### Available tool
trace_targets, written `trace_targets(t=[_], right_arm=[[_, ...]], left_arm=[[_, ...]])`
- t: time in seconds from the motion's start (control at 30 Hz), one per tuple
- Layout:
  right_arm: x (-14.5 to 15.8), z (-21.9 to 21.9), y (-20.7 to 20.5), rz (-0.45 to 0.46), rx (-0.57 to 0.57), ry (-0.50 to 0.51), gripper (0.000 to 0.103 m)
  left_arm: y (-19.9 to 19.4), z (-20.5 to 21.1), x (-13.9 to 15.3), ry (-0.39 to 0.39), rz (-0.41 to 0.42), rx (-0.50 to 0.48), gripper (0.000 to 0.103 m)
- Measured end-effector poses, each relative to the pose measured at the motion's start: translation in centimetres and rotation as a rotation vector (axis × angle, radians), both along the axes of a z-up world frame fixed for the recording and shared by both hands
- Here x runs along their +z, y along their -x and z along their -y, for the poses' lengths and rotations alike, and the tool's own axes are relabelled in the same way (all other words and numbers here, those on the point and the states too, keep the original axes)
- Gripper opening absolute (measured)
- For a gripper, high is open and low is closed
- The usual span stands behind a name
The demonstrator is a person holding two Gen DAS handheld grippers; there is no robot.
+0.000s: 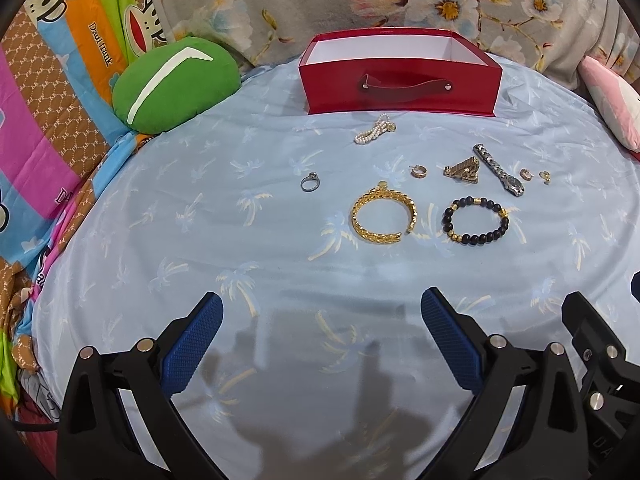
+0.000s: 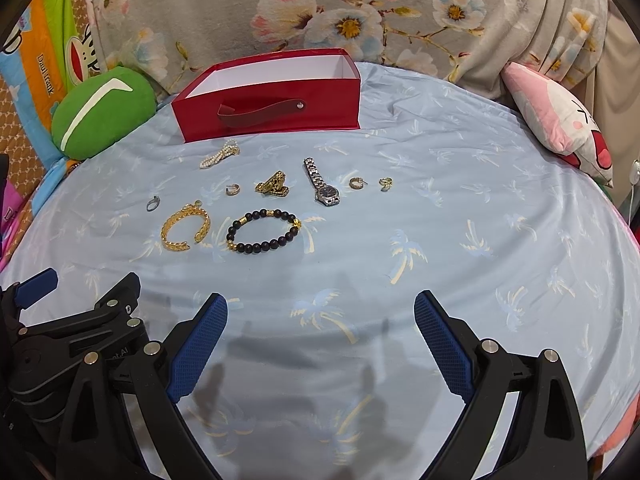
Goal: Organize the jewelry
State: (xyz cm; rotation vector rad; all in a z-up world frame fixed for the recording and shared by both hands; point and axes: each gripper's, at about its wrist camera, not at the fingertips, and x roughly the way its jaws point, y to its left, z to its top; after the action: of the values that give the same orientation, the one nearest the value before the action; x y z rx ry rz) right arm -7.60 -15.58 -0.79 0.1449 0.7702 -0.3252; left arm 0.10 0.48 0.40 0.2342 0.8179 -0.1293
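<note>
An open red box (image 1: 400, 80) (image 2: 268, 108) with a strap handle stands at the back of the light-blue sheet. In front of it lie a pearl strand (image 1: 374, 130) (image 2: 220, 155), a silver ring (image 1: 310, 182) (image 2: 152, 203), a gold cuff (image 1: 384, 214) (image 2: 185, 227), a black bead bracelet (image 1: 475, 219) (image 2: 263, 231), a gold chain pile (image 1: 464, 170) (image 2: 274, 185), a steel watch (image 1: 500, 171) (image 2: 322, 182) and three small earrings. My left gripper (image 1: 320, 312) and right gripper (image 2: 320, 312) both hover open and empty near the sheet's front.
A green cushion (image 1: 176, 84) (image 2: 102, 118) sits left of the box, and a pink plush pillow (image 2: 560, 120) lies at the right. A floral blanket (image 1: 400, 0) rises behind. Colourful cartoon bedding (image 1: 52, 120) borders the left side.
</note>
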Motion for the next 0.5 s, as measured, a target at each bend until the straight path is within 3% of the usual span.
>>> trace_targets(t=[0.5], right_arm=[[-0.21, -0.08, 0.0, -0.002, -0.002, -0.002, 0.093]], left_arm=[[-0.02, -0.07, -0.37, -0.004, -0.009, 0.0, 0.097]])
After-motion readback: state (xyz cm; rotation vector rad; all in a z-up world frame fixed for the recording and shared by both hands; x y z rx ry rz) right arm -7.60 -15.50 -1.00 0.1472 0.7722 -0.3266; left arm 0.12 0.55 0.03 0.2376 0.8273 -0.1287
